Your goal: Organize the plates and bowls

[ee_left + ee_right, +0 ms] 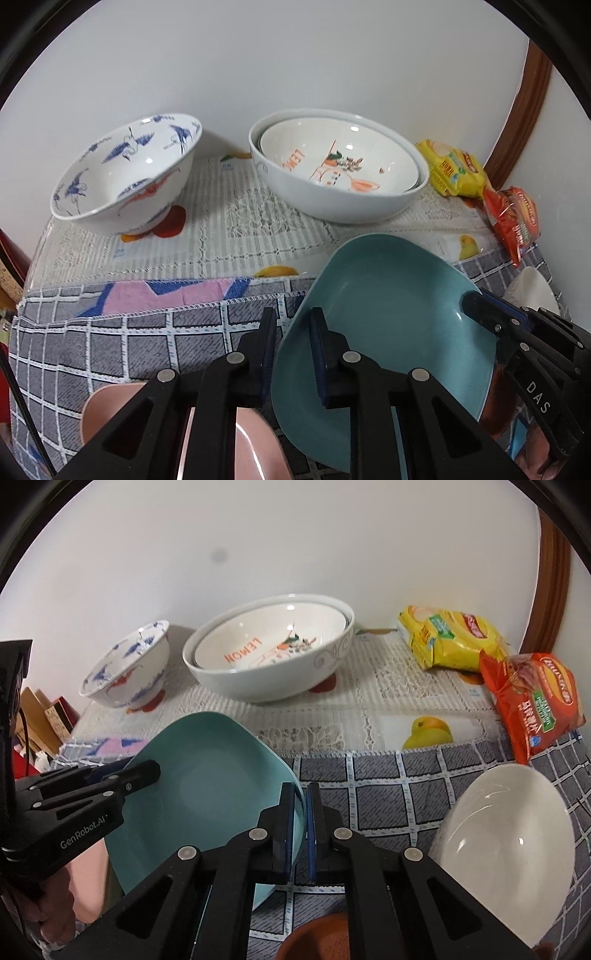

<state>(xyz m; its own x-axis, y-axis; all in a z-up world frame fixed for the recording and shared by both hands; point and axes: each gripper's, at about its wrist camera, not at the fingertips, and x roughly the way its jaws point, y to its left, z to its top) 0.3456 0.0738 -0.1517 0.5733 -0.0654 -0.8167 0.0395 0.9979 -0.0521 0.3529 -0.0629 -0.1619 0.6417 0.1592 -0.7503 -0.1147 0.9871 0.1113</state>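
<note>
Closest to the cameras, both claws hold one teal plate [388, 332]. The left claw [293, 332] is nearly closed and pinches the plate's left rim between its pads. The right claw [301, 812] is closed tight on the plate's right rim. In the left view the right claw [476, 306] comes in from the right side. In the right view the left claw [147, 770] comes in from the left side, and a hand [44, 915] holds it low down. The plate is tilted, above a grey checked cloth [388, 794] on the desk [240, 221].

A pink dish [110, 410] lies under the left claw. A white bowl [506, 845] sits on the cloth to the right of the plate. A brown dish [314, 938] shows at the bottom edge of the right view.

Farther back is a lace cloth [369, 709] with fruit pictures. A big white bowl [332, 195] stands on it with a lemon bowl [332, 158] nested inside. A blue bird bowl [125, 177] stands well to its left. A yellow packet [447, 642] and a red packet [535, 698] lie at the right, touching each other. A white wall [295, 55] is behind it all.
</note>
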